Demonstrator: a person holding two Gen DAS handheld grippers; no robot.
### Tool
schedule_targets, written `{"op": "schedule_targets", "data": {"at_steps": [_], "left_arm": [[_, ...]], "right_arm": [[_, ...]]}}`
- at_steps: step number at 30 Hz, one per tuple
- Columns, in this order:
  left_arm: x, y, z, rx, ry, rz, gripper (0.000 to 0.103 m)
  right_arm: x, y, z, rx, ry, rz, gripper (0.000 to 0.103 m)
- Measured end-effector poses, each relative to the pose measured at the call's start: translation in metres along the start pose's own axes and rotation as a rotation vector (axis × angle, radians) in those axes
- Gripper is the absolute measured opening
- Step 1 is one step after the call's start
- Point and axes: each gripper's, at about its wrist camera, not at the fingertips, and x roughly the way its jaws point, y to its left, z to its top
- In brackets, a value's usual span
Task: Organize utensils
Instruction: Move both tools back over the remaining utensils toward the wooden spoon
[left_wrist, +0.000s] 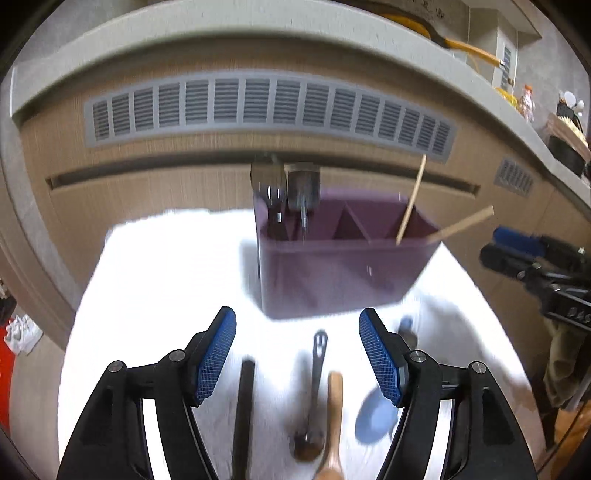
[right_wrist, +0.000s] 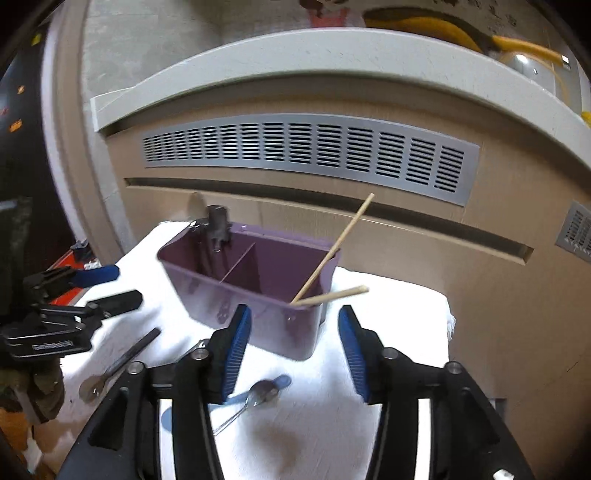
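Note:
A purple divided caddy (left_wrist: 332, 273) (right_wrist: 258, 295) stands on a white cloth (left_wrist: 155, 266). Two wooden chopsticks (left_wrist: 410, 203) (right_wrist: 332, 254) lean out of its right compartment. Metal utensil heads (left_wrist: 284, 188) stick up from its left compartment. My left gripper (left_wrist: 297, 317) is open just in front of the caddy with nothing between its pads. Below it on the cloth lie a black stick (left_wrist: 243, 406), a dark metal spoon (left_wrist: 314, 387), a wooden spoon (left_wrist: 334, 413) and a blue spoon (left_wrist: 373, 417). My right gripper (right_wrist: 294, 314) is open near the caddy's front corner, over a metal spoon (right_wrist: 260, 393).
A wood cabinet front with a grey vent grille (left_wrist: 269, 103) (right_wrist: 306, 151) rises right behind the caddy. A black-handled utensil (right_wrist: 125, 358) lies on the cloth at the left of the right wrist view. Each gripper shows at the side of the other's view (left_wrist: 506, 249) (right_wrist: 110, 288).

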Motion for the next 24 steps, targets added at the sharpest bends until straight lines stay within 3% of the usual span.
{"op": "schedule_targets", "data": {"at_steps": [6, 11, 24], "left_arm": [[0.001, 0.001, -0.033, 0.011, 0.084, -0.019, 0.070], [-0.002, 0.004, -0.057, 0.007, 0.131, -0.029, 0.070], [-0.025, 0.031, -0.086, -0.057, 0.174, 0.004, 0.070]], "right_arm": [[-0.005, 0.017, -0.020, -0.034, 0.036, 0.021, 0.059], [0.010, 0.025, -0.039, -0.032, 0.117, 0.064, 0.059], [0.033, 0.048, -0.067, -0.047, 0.235, 0.137, 0.059]]}}
